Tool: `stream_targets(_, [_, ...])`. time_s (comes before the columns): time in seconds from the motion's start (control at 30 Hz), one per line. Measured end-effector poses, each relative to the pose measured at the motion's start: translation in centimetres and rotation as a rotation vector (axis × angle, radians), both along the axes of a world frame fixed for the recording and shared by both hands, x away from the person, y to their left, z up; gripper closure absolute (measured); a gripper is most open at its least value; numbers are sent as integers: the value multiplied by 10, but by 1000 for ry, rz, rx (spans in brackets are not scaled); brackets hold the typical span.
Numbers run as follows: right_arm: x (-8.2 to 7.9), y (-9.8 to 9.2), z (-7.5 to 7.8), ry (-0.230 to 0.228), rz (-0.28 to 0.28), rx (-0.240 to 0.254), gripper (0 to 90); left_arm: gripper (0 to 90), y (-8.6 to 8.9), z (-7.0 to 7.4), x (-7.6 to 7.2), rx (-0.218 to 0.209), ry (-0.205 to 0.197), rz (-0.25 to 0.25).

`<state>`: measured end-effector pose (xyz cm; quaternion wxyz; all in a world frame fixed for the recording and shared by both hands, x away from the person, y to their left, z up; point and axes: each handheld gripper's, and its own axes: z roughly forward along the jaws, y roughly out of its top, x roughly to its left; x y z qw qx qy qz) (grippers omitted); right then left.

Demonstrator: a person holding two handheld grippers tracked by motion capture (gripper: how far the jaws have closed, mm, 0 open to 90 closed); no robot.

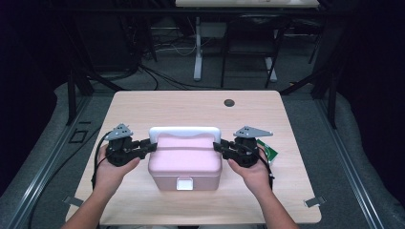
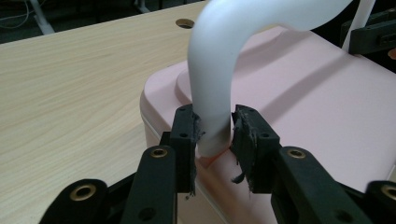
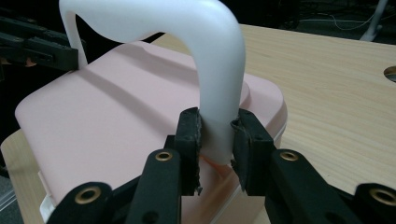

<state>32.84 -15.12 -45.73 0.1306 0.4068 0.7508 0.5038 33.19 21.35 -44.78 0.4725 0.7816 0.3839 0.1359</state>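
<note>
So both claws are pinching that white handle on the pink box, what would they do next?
Probably lift together, evenly. The left gripper and right gripper each clamp one end of the white handle, and the pink box sits on the table.

Premises: a lab or test workspace — not a home. A pale wood-laminate worktable with a round cable grommet hole at one o'clock stands on grey carpet, flanked by black metal frame rails; loose black cables and a white desk leg lie at twelve o'clock.
</note>
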Motion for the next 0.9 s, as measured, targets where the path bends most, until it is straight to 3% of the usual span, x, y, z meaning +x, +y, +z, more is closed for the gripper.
stream_targets(0.17, [-9, 0, 0, -14, 7, -16, 733, 723, 0, 1, -5, 13, -5, -8])
stream_targets(0.9, [-30, -6, 1, -14, 39, -25, 737, 727, -1, -1, -29, 2, -4, -37])
